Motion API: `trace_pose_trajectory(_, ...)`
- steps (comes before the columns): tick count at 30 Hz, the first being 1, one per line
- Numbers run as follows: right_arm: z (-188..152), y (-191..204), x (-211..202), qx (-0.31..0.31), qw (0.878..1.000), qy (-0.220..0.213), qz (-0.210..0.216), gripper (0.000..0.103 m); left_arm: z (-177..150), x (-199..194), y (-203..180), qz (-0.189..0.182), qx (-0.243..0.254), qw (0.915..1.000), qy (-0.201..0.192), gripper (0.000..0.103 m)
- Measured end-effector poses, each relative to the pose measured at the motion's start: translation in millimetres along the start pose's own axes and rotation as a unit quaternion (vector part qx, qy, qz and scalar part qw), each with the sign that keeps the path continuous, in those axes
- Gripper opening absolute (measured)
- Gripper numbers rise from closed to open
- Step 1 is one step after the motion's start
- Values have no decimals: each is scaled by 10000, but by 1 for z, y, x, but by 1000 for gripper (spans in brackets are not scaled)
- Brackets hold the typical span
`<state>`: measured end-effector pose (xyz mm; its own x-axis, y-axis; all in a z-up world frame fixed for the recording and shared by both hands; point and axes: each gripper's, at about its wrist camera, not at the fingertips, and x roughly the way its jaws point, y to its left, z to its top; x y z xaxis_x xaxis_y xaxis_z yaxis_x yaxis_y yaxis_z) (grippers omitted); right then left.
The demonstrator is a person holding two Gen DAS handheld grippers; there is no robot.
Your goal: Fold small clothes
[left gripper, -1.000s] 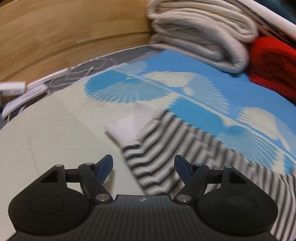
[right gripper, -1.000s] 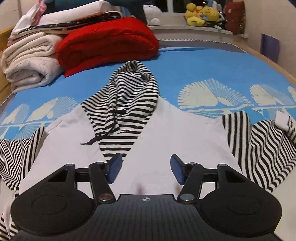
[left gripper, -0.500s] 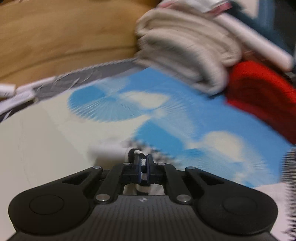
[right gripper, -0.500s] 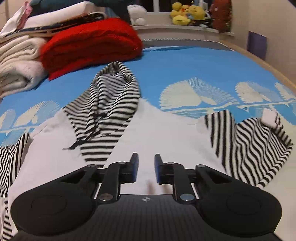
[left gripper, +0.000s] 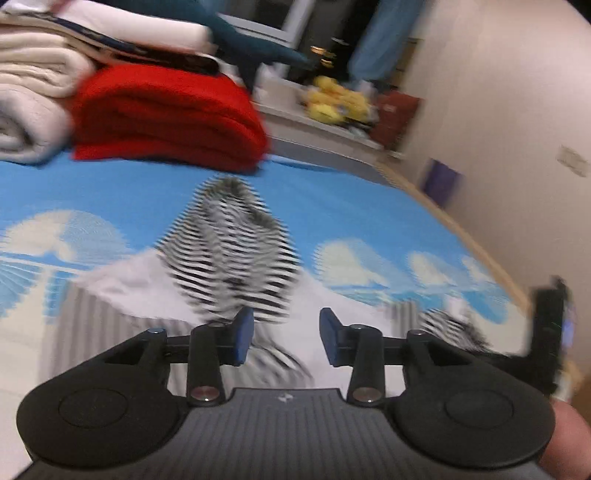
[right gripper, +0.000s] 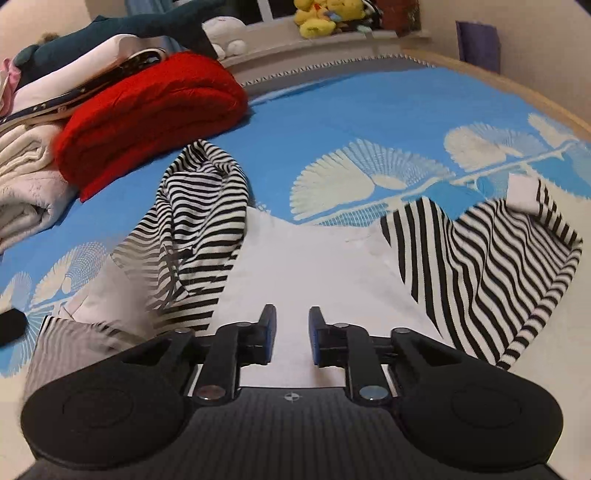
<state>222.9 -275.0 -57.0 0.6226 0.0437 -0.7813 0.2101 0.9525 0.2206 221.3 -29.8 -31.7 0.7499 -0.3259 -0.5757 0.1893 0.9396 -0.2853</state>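
Observation:
A small white hoodie (right gripper: pixel 310 266) with black-and-white striped hood (right gripper: pixel 207 192) and sleeves lies on the blue bedspread. Its right sleeve (right gripper: pixel 491 266) is spread out at the right with a white cuff (right gripper: pixel 522 192). Its left sleeve (right gripper: pixel 66 339) lies folded in over the left side of the body. My left gripper (left gripper: pixel 286 334) is open and empty above the body, just below the blurred hood (left gripper: pixel 232 251). My right gripper (right gripper: pixel 291 332) hovers over the white body with a narrow gap between its fingers and nothing between them.
A folded red blanket (right gripper: pixel 147 107) and a stack of cream and white bedding (right gripper: pixel 26 192) lie at the back left. Plush toys (right gripper: pixel 325 14) sit on the headboard shelf. The wooden bed edge (right gripper: pixel 517 81) and wall run along the right.
My left gripper shut on the left sleeve cuff, carried it rightward over the hoodie body, then opened and let it go. My right gripper narrowed and stayed over the body.

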Motion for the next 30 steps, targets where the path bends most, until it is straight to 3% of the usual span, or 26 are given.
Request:
trace_pose_trajectory(3,-4,-3,12,125,9996,236,64,27,6,8,37,841,-595,9946,147,44)
trace_pose_trajectory(6,-10,-1,29,199,9987,441,166,27,9,19,74,1622,-1107,9792,501,44)
trace_pose_trajectory(8,-14,1,42,367,9970,624,279,27,11,21,101,1885,-1504,9684,637,44)
trace_pose_trajectory(11,-17,4,64,698,9922,859,574,27,11,12,121,1956,-1912,9594,689,44)
trace_pose_trajectory(16,-16,7,91,1001,9892,932,528,27,17,-1,134,1928,-2015,9583,622,44)
trace_pose_trajectory(18,-14,12,94,832,9916,836,531,26,18,0,140,1964,-1995,9581,604,44)
trace_pose_trajectory(20,-13,18,96,578,9941,791,466,12,19,0,144,2011,-1973,9575,620,44)
trace_pose_trajectory(22,-10,16,90,598,9949,714,384,5,20,-1,150,2059,-1974,9565,619,44)
trace_pose_trajectory(24,-1,16,71,788,9945,461,508,4,20,-3,153,2088,-1971,9558,629,44)
trace_pose_trajectory(28,18,24,1,629,9938,-495,771,4,21,-4,155,2068,-1905,9576,627,44)
trace_pose_trajectory(30,16,22,-20,443,9957,-750,325,4,20,-3,154,2072,-1875,9580,648,44)
